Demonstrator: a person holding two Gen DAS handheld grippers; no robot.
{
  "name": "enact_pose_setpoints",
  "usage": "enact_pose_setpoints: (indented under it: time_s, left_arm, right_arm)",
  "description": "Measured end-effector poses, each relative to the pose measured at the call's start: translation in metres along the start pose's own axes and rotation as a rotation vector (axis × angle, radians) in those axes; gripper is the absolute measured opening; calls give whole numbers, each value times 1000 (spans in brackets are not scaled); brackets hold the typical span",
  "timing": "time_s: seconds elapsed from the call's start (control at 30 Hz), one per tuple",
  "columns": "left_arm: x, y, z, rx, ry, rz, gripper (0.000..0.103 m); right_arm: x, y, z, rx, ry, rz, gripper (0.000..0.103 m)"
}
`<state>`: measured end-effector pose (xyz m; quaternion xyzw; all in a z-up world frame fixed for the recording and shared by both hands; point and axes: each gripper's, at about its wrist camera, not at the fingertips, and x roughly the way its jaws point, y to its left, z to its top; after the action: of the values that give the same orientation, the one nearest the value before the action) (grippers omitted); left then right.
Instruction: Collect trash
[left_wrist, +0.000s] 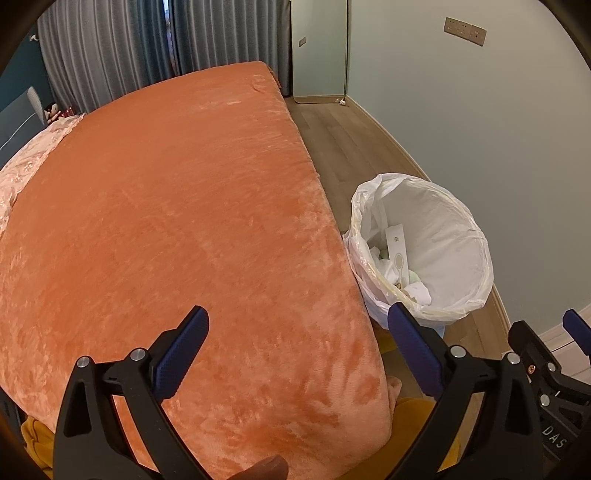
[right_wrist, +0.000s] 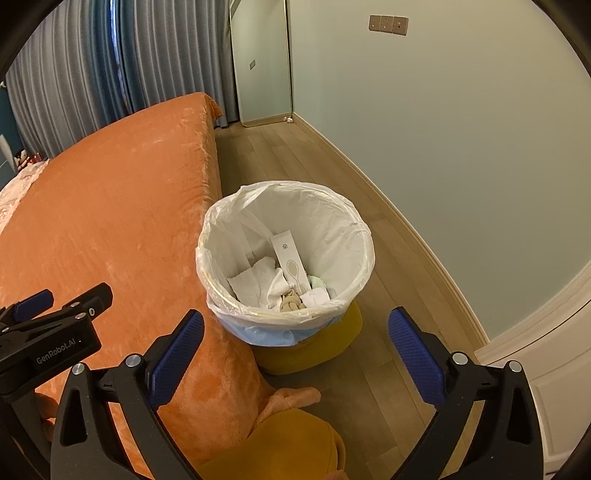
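A: What are the tools doing?

B: Both are spread wide with nothing between the blue pads. The left gripper (left_wrist: 299, 354) fills the bottom of its view, over the corner of the bed. The right gripper (right_wrist: 295, 354) sits at the bottom of its view, above wooden floor (right_wrist: 369, 258).

A: And the surroundings, biggest first?

B: An orange blanket (left_wrist: 166, 221) covers the bed, filling the left and centre. Grey curtains (left_wrist: 110, 48) hang at upper left.

A: Where is the trash?

B: In the bin (right_wrist: 364, 254), centre of the right view, touching the bed's edge. A white bag lines it. Inside lie crumpled tissues (right_wrist: 258, 284) and a slim white box (right_wrist: 290, 264).
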<state>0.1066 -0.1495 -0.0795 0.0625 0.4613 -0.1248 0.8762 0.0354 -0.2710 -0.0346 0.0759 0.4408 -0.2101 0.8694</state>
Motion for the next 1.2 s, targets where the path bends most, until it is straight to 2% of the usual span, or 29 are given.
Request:
enact_pose_setpoints:
  time_s: [0.27,1.2]
  left_arm:
    - [6,-3,-5,10,15,31,93]
    - [15,-17,-7,37,34,35,93]
  right_arm:
    - [6,-2,-8,-7,14,-11,96]
    - [16,-3,-10,-16,30,-16,96]
